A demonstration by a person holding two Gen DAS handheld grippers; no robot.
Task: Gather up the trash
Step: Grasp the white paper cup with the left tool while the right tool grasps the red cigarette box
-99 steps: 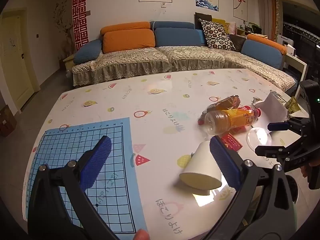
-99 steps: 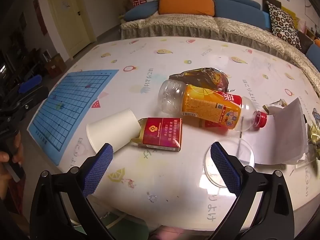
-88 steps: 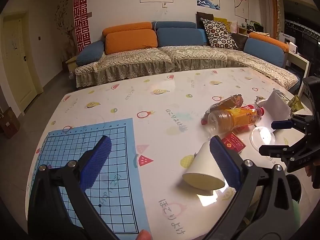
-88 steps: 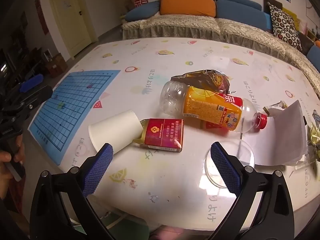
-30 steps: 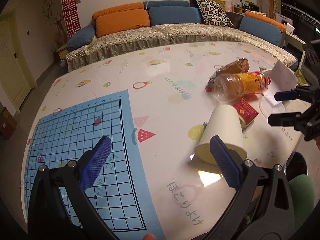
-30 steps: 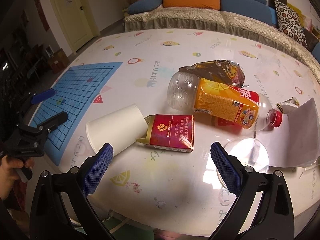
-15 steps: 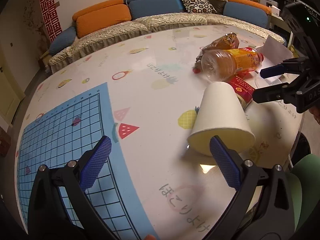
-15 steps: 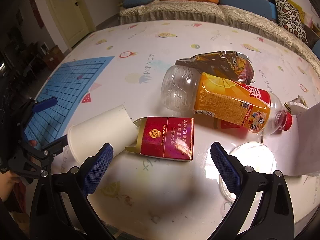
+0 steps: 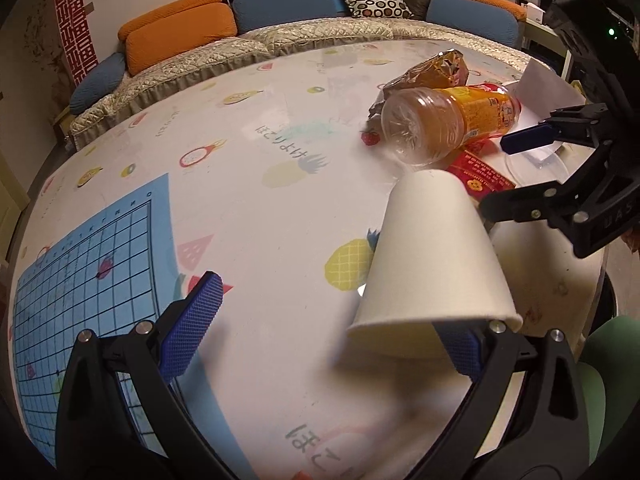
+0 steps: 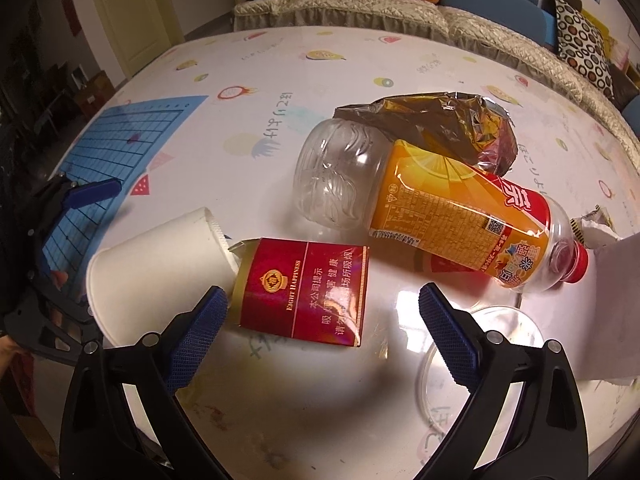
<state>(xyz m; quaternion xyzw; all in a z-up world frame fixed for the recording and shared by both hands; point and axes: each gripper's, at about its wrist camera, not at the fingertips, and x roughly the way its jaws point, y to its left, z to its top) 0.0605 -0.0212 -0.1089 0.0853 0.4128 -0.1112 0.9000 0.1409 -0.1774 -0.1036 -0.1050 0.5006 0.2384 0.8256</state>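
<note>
Both grippers spread wide, nothing held.

Left gripper (image 9: 320,324): the cup (image 9: 432,256) lies on its side on the table (image 9: 280,152), mouth toward me, base pointing away toward the bottle (image 9: 448,124). Its long axis runs roughly along my line of approach. The cup is off-centre in the gap: its rim overlaps my right-hand finger (image 9: 460,350), while the other finger is well apart, out by the blue grid mat (image 9: 80,264). Whether the rim touches the pad, I cannot tell.

Right gripper (image 10: 320,336): it hovers over the red pack (image 10: 304,288), which lies flat between its fingers, one end tucked against the cup's (image 10: 156,268) base. Bottle (image 10: 440,208) and foil bag (image 10: 436,124) lie beyond.

Judgement: left is nearer the cup. To take it, I would shift left gripper rightward to centre the rim, then close across the cup's width. A thin paper wall will likely crush under a firm pinch.
</note>
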